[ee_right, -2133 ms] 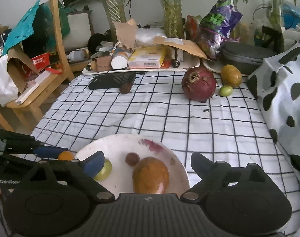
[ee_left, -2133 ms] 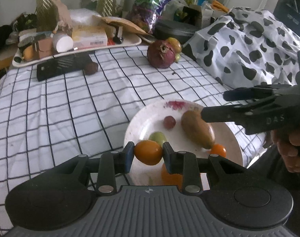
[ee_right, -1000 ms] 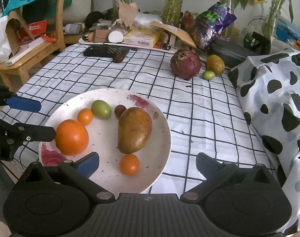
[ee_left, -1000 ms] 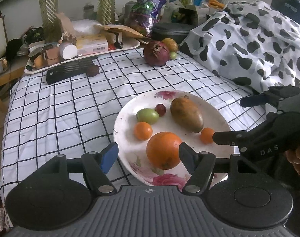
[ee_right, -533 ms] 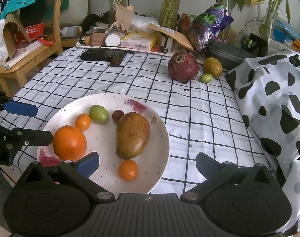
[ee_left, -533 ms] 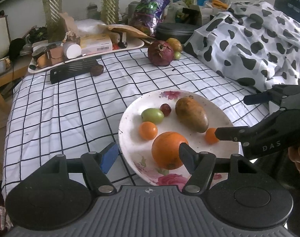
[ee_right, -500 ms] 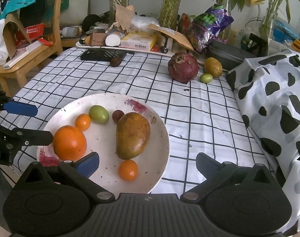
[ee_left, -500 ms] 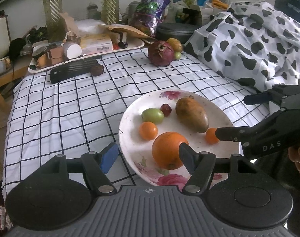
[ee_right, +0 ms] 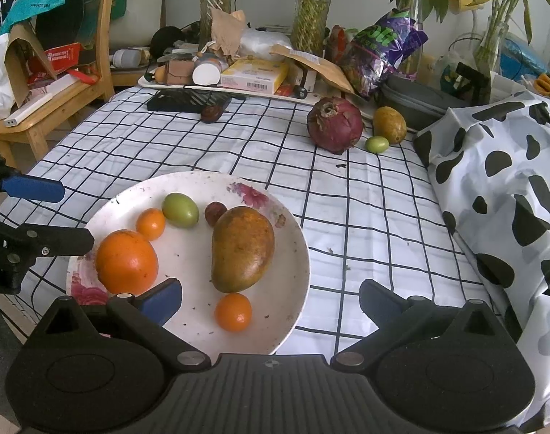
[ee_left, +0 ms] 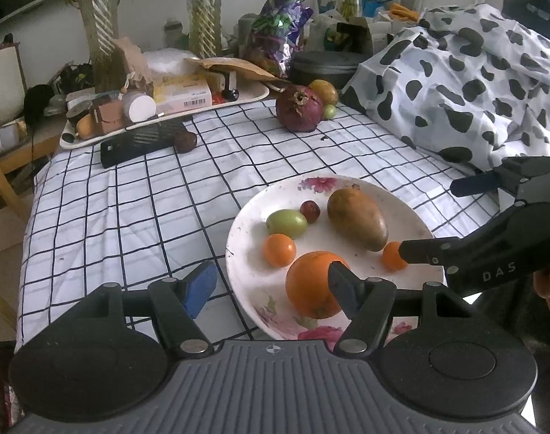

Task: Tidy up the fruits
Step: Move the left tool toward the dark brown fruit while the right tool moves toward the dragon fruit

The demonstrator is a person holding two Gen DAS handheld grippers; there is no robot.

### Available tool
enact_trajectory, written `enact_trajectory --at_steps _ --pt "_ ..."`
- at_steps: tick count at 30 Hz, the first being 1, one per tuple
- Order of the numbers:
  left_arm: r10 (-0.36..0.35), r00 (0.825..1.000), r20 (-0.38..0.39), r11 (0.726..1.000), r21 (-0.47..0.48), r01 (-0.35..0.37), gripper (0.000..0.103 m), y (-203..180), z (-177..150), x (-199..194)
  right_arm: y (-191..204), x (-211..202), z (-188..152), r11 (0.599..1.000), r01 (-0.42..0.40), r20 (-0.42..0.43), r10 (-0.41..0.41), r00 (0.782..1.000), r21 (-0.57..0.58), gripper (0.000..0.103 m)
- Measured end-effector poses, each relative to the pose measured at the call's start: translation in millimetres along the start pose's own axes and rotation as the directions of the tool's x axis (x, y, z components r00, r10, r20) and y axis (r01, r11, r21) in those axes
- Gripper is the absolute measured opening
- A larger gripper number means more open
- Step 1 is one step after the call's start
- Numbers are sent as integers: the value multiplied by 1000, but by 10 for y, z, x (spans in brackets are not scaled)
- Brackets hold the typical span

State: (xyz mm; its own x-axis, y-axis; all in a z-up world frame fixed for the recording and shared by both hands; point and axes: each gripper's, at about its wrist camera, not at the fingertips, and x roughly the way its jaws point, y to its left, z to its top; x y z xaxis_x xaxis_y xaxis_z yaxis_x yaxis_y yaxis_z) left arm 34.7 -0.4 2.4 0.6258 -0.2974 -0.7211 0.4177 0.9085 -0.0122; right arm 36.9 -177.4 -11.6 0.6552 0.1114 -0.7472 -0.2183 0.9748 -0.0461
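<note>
A white flowered plate (ee_left: 238,253) (ee_right: 300,253) sits on the checked cloth. It holds a big orange (ee_left: 307,282) (ee_right: 126,262), a mango (ee_left: 358,222) (ee_right: 244,247), a green fruit (ee_left: 286,223) (ee_right: 180,209), a dark red fruit (ee_right: 215,212) and two small oranges (ee_left: 279,249) (ee_right: 234,311). My left gripper (ee_left: 271,285) hovers open at the plate's near left rim, holding nothing. My right gripper (ee_right: 271,298) hangs open over the plate's near edge, also empty. A pomegranate (ee_right: 334,124), a yellow fruit (ee_right: 389,124) and a small green fruit (ee_right: 376,144) lie at the far side.
A cow-print cloth (ee_right: 510,181) heaps along the right edge. At the back stand a cluttered tray (ee_left: 166,108), a black box (ee_right: 188,101) with a dark fruit (ee_right: 211,113) beside it, vases and bags. A wooden chair (ee_right: 58,90) is at the far left.
Two seconds ago my left gripper was shut on a small orange; that orange now lies on the plate and the jaws are open. Both grippers have drawn back from the plate.
</note>
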Motion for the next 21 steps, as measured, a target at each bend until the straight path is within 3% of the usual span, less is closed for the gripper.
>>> enact_trajectory --at_steps 21 --pt "23 999 42 1000 18 -24 67 64 146 72 -97 41 75 999 31 31 -32 999 42 103"
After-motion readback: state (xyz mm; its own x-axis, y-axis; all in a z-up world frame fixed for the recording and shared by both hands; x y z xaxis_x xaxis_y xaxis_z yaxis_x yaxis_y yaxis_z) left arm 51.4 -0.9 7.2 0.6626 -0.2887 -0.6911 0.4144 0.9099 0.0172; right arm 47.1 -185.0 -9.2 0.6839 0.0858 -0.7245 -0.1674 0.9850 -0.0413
